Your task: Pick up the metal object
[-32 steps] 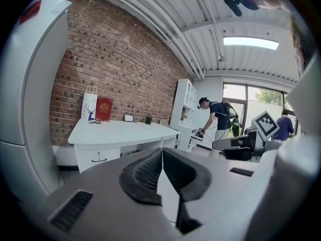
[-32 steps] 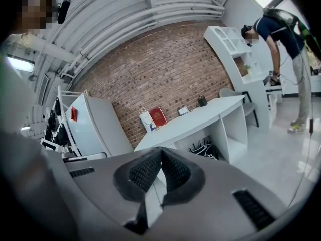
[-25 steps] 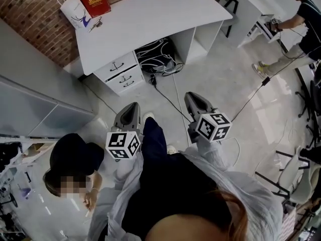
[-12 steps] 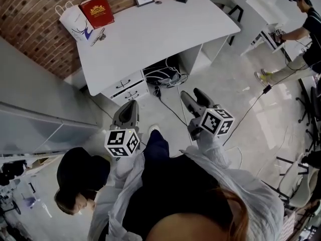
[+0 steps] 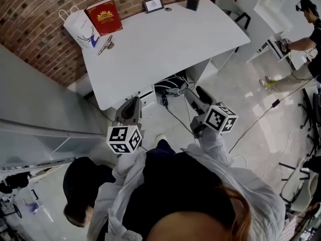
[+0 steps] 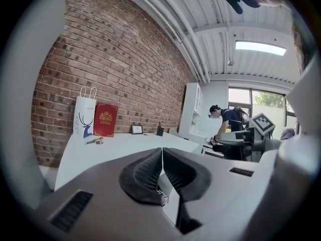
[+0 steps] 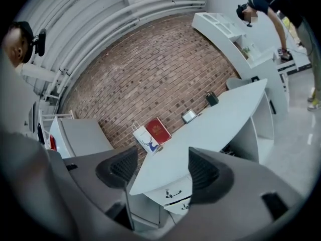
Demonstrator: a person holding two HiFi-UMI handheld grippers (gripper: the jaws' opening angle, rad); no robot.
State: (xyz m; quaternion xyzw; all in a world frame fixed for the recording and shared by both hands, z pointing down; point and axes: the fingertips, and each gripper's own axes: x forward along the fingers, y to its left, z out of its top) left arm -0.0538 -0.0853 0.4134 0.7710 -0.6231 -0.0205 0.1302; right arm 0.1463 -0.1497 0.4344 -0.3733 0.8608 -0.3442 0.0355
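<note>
The step in hand reads as the approach: neither gripper is over the tabletop [image 5: 165,39] yet, and no grasp has begun.

At the far left corner of the tabletop stand a bag [image 5: 80,26] and a red book [image 5: 104,16] against the brick wall. The metal object [image 5: 106,45] lies flat just in front of them, well apart from both grippers.

The left gripper [image 5: 133,102] hangs over the floor just off the near edge. Its jaws are clenched pad to pad with nothing between them. The right gripper [image 5: 196,91] is held beside it at the same edge. Its jaws are released and wide, and only the tabletop and the drawers [image 7: 173,192] under it show through the gap.

As I judge it, the next move calls for carrying one gripper forward and to the left, across the bare tabletop to that corner. The right gripper is ready as it stands; the left would first have to let its jaws part. The jaws should then come down on either side of the object's narrow width, clear of the bag and book, and close.

The object is small, slim and silvery. It is longer than it is wide and lies slantwise to the tabletop's edge. From the left gripper view [image 6: 94,141] it is a low, glinting shape, too small to say what it is. Being so flat, it will probably need the pads brought almost to the surface, and smooth metal may slip.
</note>
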